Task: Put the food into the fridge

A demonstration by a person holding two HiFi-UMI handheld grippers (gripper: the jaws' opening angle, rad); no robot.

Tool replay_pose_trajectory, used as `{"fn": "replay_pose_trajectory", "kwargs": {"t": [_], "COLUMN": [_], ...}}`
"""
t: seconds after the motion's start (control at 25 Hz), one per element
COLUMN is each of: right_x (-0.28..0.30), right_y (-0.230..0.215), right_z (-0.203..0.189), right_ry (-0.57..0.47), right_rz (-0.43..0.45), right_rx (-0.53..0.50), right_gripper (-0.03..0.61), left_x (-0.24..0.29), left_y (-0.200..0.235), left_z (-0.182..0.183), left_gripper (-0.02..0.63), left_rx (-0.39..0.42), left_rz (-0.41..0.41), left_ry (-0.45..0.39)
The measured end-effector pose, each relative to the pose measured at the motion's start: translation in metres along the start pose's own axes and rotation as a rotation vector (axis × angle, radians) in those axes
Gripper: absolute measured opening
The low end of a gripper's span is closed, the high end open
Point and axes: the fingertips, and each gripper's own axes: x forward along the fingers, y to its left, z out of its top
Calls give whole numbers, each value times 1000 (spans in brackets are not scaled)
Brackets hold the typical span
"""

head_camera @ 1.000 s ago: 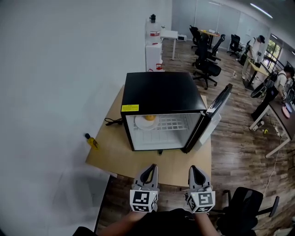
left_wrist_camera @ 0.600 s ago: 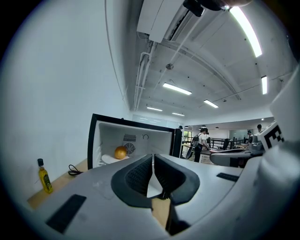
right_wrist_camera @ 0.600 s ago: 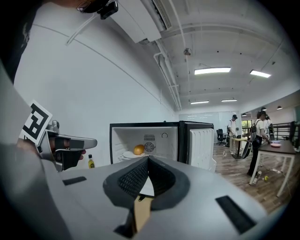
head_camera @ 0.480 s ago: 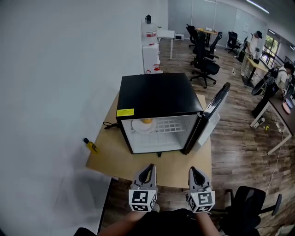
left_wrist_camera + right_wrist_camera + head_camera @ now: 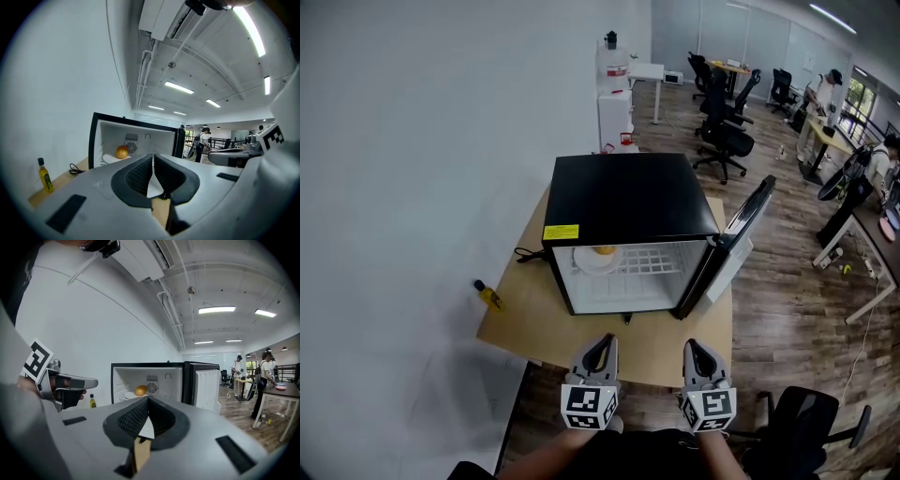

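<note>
While orange (image 5: 604, 249) sits on plate (image 5: 586, 261) inside fridge (image 5: 628, 197), centre frame, stowing looks done; door (image 5: 739, 232) open, closing likely left. Left gripper (image 5: 601, 349), right gripper (image 5: 697, 351), bottom centre: jaws pressed together, empty.

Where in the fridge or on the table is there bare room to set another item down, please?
Free: the wire shelf from the plate across to the side by the open door; the table strip in front of the fridge; the table patch between cable and bottle. Crowded: the shelf's left end, where plate and orange sit.
</note>
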Motion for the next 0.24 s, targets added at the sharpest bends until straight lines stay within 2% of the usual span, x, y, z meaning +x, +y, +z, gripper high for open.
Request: {"fn": "replay_pose_trajectory", "kwargs": {"t": [0.24], "right_x": [-10], "right_y": [1], "right_z": [-3], "right_ry": [14], "right_rz": [-2], "right_rx": [-9], "right_gripper": [60], "left_x": [-11], "left_y": [-2], "left_z": [-9], "left_gripper": [25], "left_rx": [-17], "left_rz": [26], "left_ry": [24]}}
